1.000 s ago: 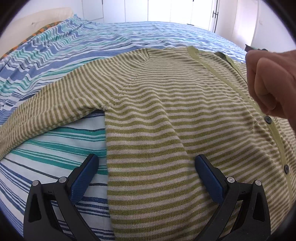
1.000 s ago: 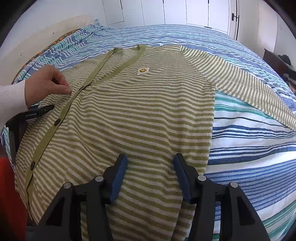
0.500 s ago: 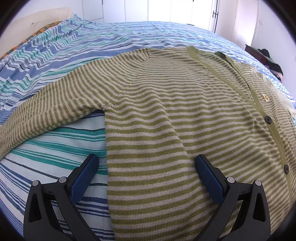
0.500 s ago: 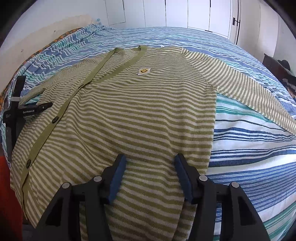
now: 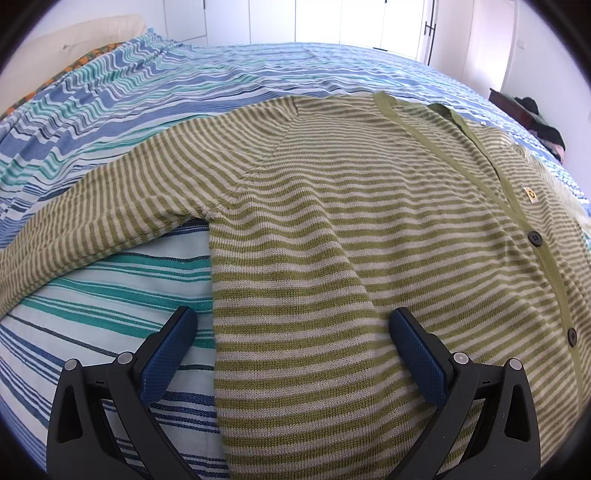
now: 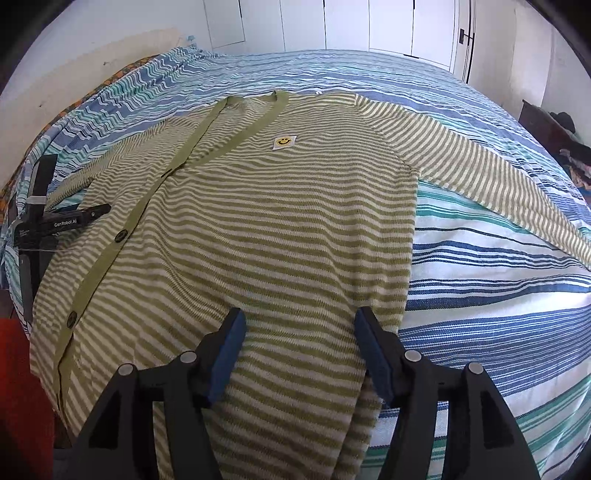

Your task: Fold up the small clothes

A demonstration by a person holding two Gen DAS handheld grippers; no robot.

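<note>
A home bedroom: a bed (image 6: 480, 280) under a striped bedspread, white wardrobe doors (image 6: 369, 26) behind, a pillow (image 5: 92, 40) at its head.

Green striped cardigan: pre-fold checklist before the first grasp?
1. Green-and-cream striped knit cardigan flat on blue striped bedspread: ok.
2. Both sleeves spread out, left, right: ok.
3. Dark buttons fastened: cannot tell.
4. Left gripper open, straddling the side edge: ok.
5. Right gripper open over the hem area: ok.
6. Fabric between fingers yet: not ok.
</note>
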